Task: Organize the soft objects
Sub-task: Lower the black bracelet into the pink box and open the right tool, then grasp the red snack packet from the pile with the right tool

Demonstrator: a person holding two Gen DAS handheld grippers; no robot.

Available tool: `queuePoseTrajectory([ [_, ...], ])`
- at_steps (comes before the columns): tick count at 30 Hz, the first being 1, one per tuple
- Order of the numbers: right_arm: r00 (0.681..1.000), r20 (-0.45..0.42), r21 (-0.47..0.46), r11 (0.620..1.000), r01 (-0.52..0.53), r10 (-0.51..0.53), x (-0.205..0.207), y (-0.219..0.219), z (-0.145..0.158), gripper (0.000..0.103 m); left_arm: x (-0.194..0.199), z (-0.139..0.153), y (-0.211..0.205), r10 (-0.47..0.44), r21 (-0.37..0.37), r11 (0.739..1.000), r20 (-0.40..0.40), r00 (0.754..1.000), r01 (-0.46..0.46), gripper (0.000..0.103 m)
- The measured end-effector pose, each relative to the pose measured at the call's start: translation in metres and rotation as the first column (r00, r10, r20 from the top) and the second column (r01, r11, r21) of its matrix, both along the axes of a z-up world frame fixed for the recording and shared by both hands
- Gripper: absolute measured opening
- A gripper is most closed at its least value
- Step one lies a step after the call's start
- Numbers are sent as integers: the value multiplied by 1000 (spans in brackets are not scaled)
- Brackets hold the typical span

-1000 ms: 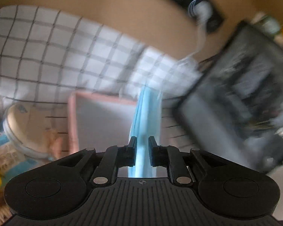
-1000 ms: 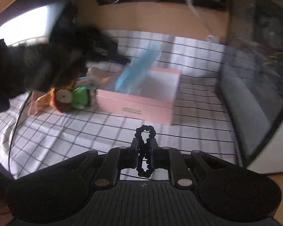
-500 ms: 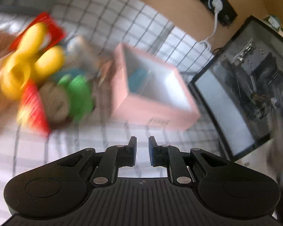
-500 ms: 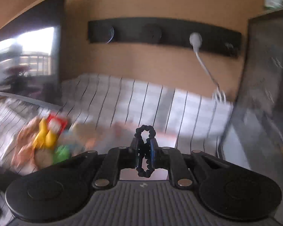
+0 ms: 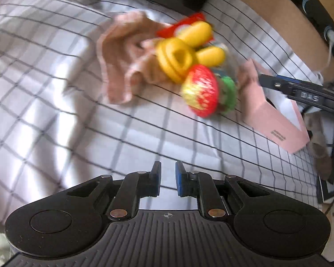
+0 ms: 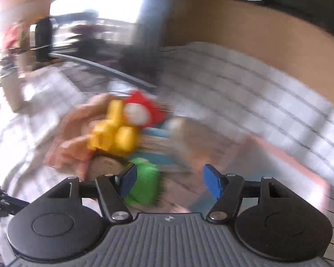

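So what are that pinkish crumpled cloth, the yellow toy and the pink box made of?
The pinkish cloth looks like soft woven or terry fabric, matte: it lies in limp folds. The yellow toy seems to be smooth plastic or rubber, slightly glossy, with rounded moulded lobes; motion blur leaves that open. The pink box looks like matte cardboard: flat walls, sharp edges, a small printed label.

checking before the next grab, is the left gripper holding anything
No, the left gripper is nearly shut with only bare checked cloth showing between its pads, and the toys lie well ahead of it.
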State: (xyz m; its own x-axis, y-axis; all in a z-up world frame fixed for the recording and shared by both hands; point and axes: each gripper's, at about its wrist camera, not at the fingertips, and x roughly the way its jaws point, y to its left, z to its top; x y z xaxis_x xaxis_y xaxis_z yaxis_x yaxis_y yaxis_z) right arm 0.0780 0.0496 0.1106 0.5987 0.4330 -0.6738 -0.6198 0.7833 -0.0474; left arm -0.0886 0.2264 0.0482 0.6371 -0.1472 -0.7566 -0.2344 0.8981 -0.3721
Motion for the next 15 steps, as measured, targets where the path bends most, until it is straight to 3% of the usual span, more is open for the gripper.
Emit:
queuePoseTrajectory([
  [5,993,-105,52,998,-45,50,22,46,-17,70,-17,4,18,42,-28,999,20,999,-41,15],
  [10,979,-199,113,992,59,-36,41,54,-32,70,-24,5,24,29,-55,998,33,999,-27,15],
  [15,999,-20,161,986,36,-33,40,64,12,70,-21,3,29,32,-67,997,44,999,-29,15],
])
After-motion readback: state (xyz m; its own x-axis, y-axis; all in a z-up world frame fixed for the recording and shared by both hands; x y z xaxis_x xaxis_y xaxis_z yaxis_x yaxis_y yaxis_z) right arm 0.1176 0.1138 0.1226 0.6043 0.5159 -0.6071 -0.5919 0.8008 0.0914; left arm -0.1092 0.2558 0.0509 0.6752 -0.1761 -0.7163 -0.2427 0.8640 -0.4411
